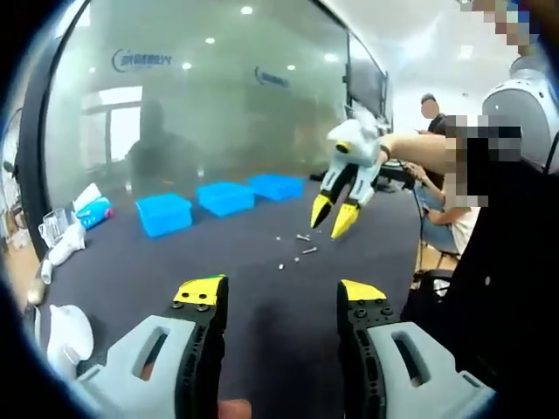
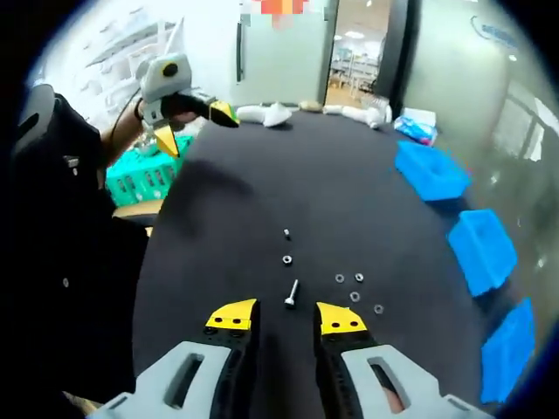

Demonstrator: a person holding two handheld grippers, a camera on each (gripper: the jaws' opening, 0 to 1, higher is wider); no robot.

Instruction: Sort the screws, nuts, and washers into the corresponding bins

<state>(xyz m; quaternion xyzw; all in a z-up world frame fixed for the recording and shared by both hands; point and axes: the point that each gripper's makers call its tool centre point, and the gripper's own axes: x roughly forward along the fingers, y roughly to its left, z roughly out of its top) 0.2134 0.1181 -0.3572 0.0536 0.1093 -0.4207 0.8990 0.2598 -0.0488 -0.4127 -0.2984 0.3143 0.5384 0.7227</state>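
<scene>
A dark table (image 2: 262,192) carries small metal parts. A screw (image 2: 291,294) lies just ahead of my right gripper (image 2: 286,318), which is open with nothing between its jaws. Past it lie a nut (image 2: 286,259) and a small screw (image 2: 286,233); several washers (image 2: 355,296) are scattered to the right. Three blue bins (image 2: 482,249) line the right edge. In the left gripper view, my left gripper (image 1: 279,297) is open and empty above the table, the right gripper (image 1: 333,216) hovers over the parts (image 1: 310,250), and the bins (image 1: 225,197) stand beyond.
White cloths and a cup (image 1: 65,240) lie at the table's left edge, with more white items (image 2: 271,113) at its far end. A green basket (image 2: 140,175) stands off the table. A glass wall (image 1: 218,96) backs the bins. People sit at the right (image 1: 437,201).
</scene>
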